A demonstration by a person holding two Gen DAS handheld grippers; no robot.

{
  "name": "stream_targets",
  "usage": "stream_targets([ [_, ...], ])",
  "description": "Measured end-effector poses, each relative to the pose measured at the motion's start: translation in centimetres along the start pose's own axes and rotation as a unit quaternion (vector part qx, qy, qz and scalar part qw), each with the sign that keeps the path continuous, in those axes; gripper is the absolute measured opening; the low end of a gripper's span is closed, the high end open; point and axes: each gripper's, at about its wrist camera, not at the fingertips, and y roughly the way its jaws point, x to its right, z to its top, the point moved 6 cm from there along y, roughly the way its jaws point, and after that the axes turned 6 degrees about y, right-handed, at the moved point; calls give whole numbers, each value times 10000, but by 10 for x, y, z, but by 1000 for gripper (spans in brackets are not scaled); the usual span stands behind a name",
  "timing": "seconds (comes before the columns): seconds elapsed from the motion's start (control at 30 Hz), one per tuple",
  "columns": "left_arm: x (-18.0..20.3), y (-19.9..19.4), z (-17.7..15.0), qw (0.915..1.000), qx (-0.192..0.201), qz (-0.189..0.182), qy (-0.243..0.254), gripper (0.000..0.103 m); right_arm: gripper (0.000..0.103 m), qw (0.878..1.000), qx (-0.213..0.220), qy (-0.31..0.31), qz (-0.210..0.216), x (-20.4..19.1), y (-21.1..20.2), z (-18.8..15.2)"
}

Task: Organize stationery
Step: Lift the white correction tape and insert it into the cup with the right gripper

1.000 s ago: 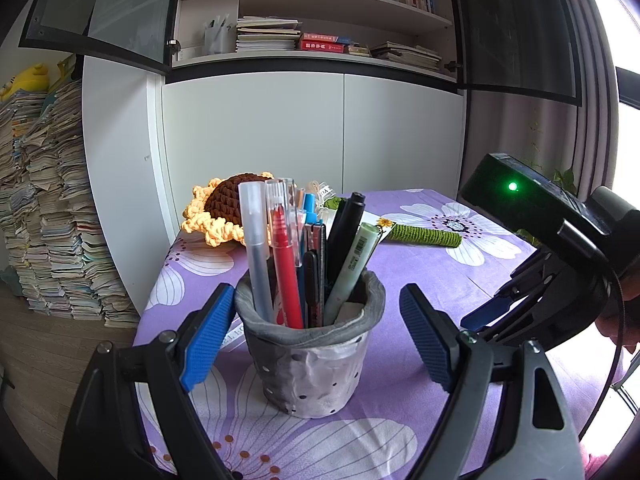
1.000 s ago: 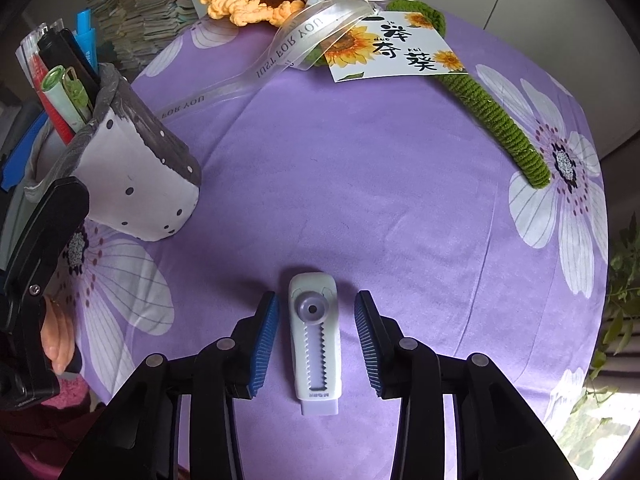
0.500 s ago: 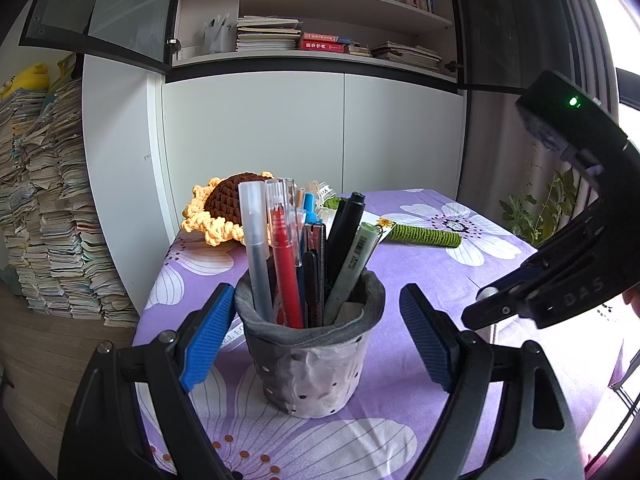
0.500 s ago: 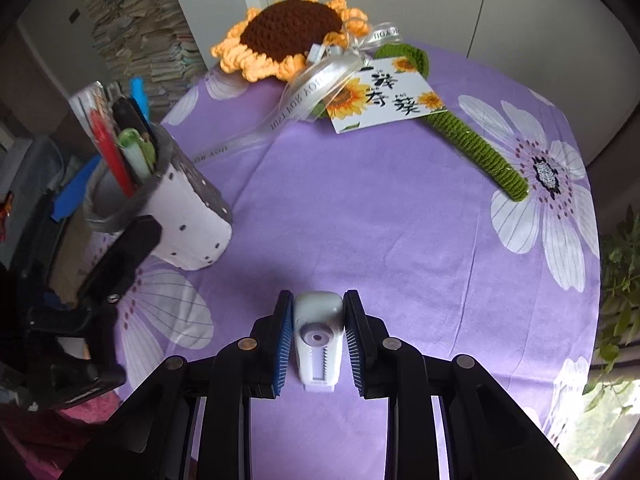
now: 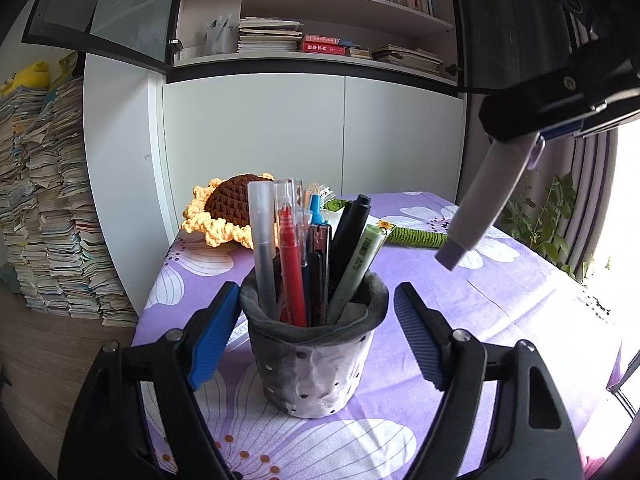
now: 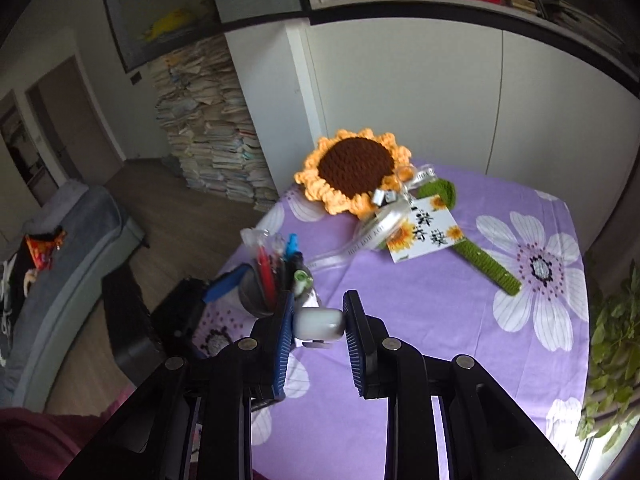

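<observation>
Right gripper (image 6: 316,326): fingers clamped on a white plastic correction-tape dispenser (image 6: 319,323), held in the air above the purple flower-print surface (image 6: 440,304). In the left view the dispenser (image 5: 482,204) hangs with its long axis steeply tilted, free end pointing down and toward the grey dotted pen cup (image 5: 314,356). Left gripper (image 5: 316,330): fingers wide, one each side of the cup, the left one at its rim. Cup upright, full of pens.

Black tongs (image 5: 314,338), ribbed blue pads (image 5: 210,338), silver screws
</observation>
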Motion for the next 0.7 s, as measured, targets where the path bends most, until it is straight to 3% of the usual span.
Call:
stream_targets([
  [0.7,0,0,1,10000,20,-28,-55,73,27,9990,196,32,394,-18,10,17],
])
